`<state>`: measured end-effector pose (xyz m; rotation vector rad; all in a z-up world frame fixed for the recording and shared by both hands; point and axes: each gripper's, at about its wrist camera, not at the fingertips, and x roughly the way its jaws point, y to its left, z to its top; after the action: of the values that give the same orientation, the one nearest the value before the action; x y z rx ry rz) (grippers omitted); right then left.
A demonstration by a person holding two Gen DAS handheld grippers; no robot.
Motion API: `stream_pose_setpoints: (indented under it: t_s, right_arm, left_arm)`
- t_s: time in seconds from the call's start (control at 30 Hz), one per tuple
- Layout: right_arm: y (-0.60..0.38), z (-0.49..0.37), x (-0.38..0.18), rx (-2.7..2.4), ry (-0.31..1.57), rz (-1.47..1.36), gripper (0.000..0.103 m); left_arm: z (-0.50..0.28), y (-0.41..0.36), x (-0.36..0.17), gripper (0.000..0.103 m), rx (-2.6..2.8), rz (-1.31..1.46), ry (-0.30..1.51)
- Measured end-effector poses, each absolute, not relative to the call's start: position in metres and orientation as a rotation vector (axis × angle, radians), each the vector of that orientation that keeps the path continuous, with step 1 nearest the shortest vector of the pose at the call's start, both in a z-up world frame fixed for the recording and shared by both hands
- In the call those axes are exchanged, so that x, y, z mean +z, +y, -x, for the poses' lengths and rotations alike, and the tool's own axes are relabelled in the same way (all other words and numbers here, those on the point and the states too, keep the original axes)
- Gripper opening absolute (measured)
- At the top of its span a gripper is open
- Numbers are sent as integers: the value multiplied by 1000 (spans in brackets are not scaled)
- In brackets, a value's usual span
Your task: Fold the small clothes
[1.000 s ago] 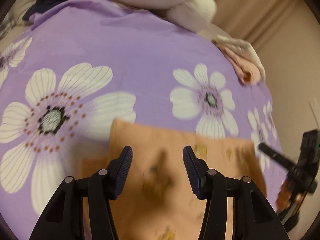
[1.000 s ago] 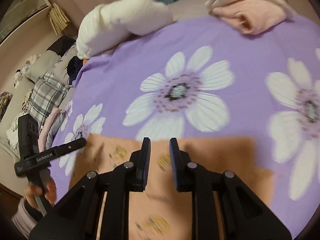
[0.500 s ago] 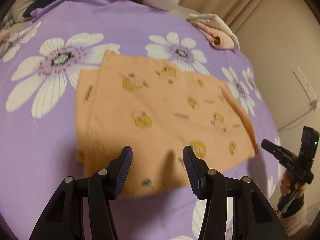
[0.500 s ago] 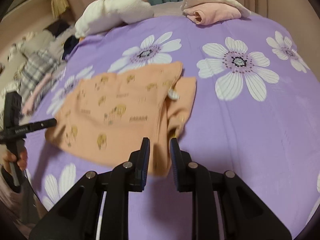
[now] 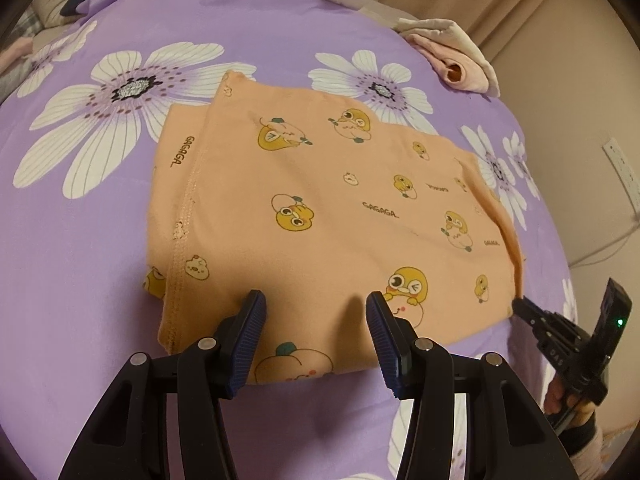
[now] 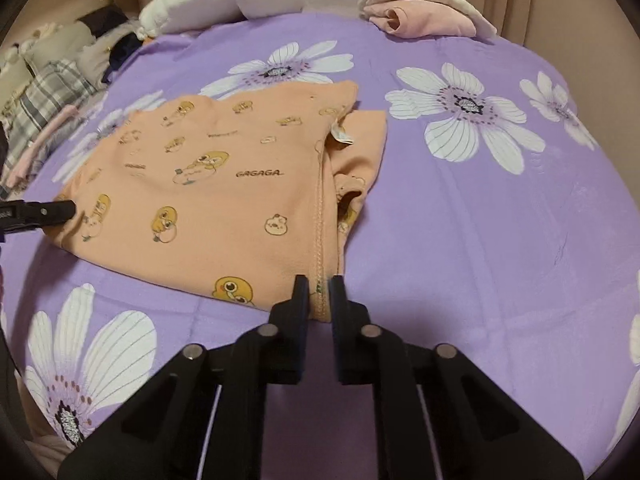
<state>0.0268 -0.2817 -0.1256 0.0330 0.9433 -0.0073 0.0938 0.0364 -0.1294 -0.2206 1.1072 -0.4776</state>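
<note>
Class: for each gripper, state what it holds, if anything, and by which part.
The right gripper pinches the orange garment at its near stitched hem corner. The left gripper is open, holding nothing.

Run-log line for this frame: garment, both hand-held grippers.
orange garment: flat on purple bedspread | right hand-held gripper: just closed, pinching near seam edge | left hand-held gripper: open over near edge, holding nothing

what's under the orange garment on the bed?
The orange garment lies flat on the purple flowered bedspread; white petals run in under its edges. A second orange layer sticks out below the top fold. Anything beneath its middle is covered.
</note>
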Motion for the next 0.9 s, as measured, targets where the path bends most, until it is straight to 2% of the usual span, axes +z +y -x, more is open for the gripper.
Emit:
stream_pose_setpoints:
  t_s: [0.1,0.3,0.37,0.47,0.53,0.67,0.83,0.9]
  right_arm:
    - [-291,-22,-121,29,917,-106,6]
    - [-347,-11,-101,175,870,-519,5]
    - [-356,-15,-114,125,949,-528,1]
    - [-363,-19,-135,32,1038,-500,1]
    - [-365,-15,-130,25,993,-512,5]
    - [-349,-20,-102,61,890,-411,6]
    - [-321,-62,-88,179,842,-388,7]
    - [-312,-82,-90,206,837,-406,11]
  left_arm:
    - [-95,37,-131,51,-475,227,1117]
    - [-98,40,-132,51,-465,233,1136]
    - [-99,40,-132,51,-464,235,1139]
    - [-98,40,-132,51,-461,225,1142]
    - [-97,39,-132,51,-461,211,1144]
    - [-98,38,-133,51,-457,196,1149]
    - [-98,38,-134,51,-456,200,1145]
    - [-98,39,-134,51,-460,201,1149]
